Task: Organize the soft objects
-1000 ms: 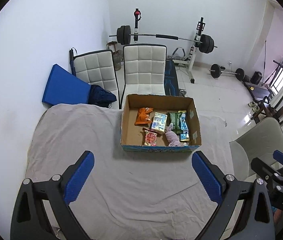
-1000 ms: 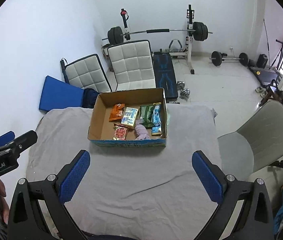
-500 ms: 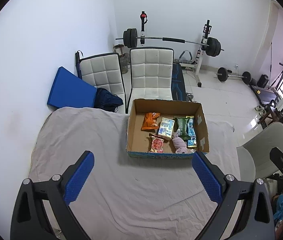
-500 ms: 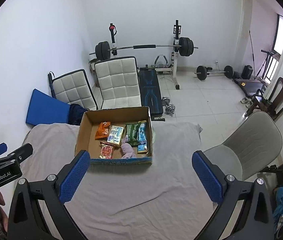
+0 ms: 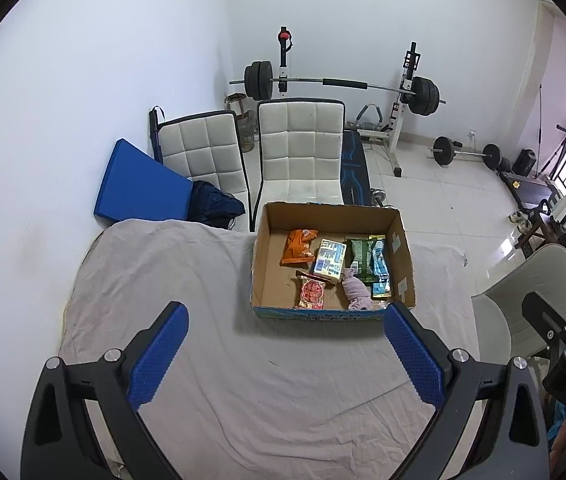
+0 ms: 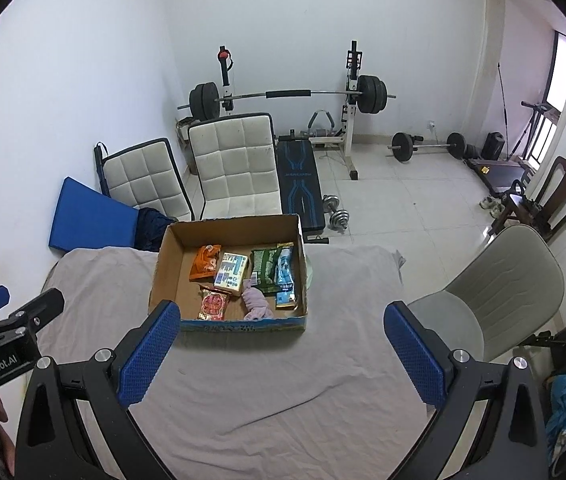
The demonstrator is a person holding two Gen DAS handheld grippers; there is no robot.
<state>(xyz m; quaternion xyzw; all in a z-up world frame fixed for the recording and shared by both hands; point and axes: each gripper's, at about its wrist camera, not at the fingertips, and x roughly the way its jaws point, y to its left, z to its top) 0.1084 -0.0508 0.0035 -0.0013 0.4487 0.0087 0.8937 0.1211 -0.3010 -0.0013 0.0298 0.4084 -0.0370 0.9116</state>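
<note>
Grey cloth covers the table (image 5: 211,360), wrinkled and bare in the near half. Nearest the lens, the left gripper (image 5: 283,324) hangs above that cloth with its blue-padded fingers spread wide and nothing between them; the right gripper (image 6: 281,324) hangs the same way, spread wide and holding nothing. In the right wrist view the left tool shows at 9 o'clock, well apart from the box.

Past the fingertips, toward 12 o'clock, an open cardboard box (image 6: 171,260) sits on the cloth. Its left part is bare cardboard. At the near wall lie a red snack packet (image 6: 214,305) and, just beside it at 3 o'clock, a pink soft cloth (image 6: 257,303), bunched up. Beyond them lie an orange packet (image 6: 204,262), a small printed carton (image 6: 232,273) tilted against its neighbours, a green packet (image 6: 265,265) and a blue packet (image 6: 285,270) by the right wall.

Beyond the table's far edge stand two white quilted chairs (image 5: 301,148), with a blue mat (image 5: 139,186) leaning on the wall at 10 o'clock. A grey chair (image 6: 511,280) stands at 3 o'clock. Farthest off, a barbell rack (image 6: 287,94) stands against the back wall.
</note>
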